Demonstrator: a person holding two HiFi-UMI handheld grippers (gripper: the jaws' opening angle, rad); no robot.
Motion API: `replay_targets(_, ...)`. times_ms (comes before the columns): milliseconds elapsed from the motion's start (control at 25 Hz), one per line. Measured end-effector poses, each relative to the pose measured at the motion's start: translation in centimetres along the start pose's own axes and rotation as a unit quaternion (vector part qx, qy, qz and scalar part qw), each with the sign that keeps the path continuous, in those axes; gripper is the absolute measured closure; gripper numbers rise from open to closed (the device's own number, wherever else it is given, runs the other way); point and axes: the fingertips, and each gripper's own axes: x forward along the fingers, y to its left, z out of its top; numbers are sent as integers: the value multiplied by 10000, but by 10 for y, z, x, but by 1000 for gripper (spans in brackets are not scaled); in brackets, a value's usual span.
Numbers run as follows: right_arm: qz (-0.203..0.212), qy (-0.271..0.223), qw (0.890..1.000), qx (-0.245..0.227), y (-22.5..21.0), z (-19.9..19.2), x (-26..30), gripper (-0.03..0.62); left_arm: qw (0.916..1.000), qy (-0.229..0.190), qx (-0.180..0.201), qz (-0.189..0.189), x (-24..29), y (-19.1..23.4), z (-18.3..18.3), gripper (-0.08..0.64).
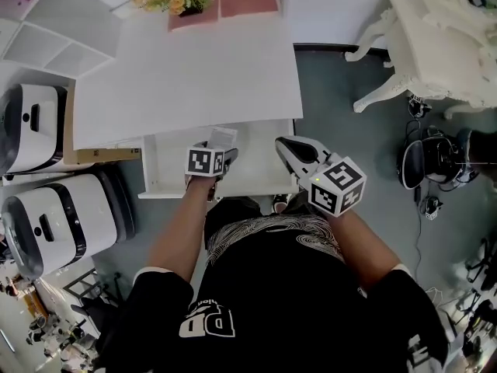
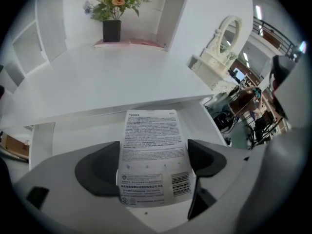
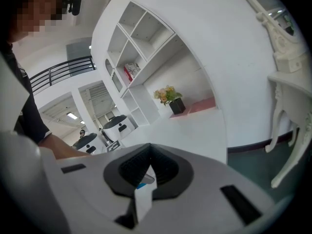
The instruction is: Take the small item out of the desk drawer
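Well, at the white worktop [image 1: 186,76] the drawer [image 1: 167,169] stands pulled out. Over it the left gripper [image 1: 220,149] pinches a flat white packet [image 2: 152,150] with small print and a barcode, the packet standing up between the dark pads. Just to the right, above the drawer's right front corner, the right gripper [image 1: 287,148] has its jaws pressed together; a sliver of blue shows at the seam, too small to identify.

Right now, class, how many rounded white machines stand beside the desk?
2. The far machine sits left of the desk; the near machine sits left of the open drawer. Others may lie outside the frame.
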Motion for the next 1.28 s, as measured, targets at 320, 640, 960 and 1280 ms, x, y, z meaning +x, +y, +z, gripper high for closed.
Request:
replay_targets(320, 69, -9, 9997, -249, 19, 16, 2, 583, 9971, -719, -63, -253, -55, -9, 12, 132)
replay_targets(640, 182, 63, 9989, -423, 44, 23, 19, 583, 9838, -1613, -199, -754, -121, -26, 42, 132)
replay_targets(960, 112, -138, 9986, -506, 77, 50, 32, 583, 9570, -2555, 168, -1364, -196, -39, 77, 132)
replay_targets(1280, -248, -550, 9969, -507, 122, 70, 48, 583, 9175, -3344, 556, -2082, -272, -40, 88, 132)
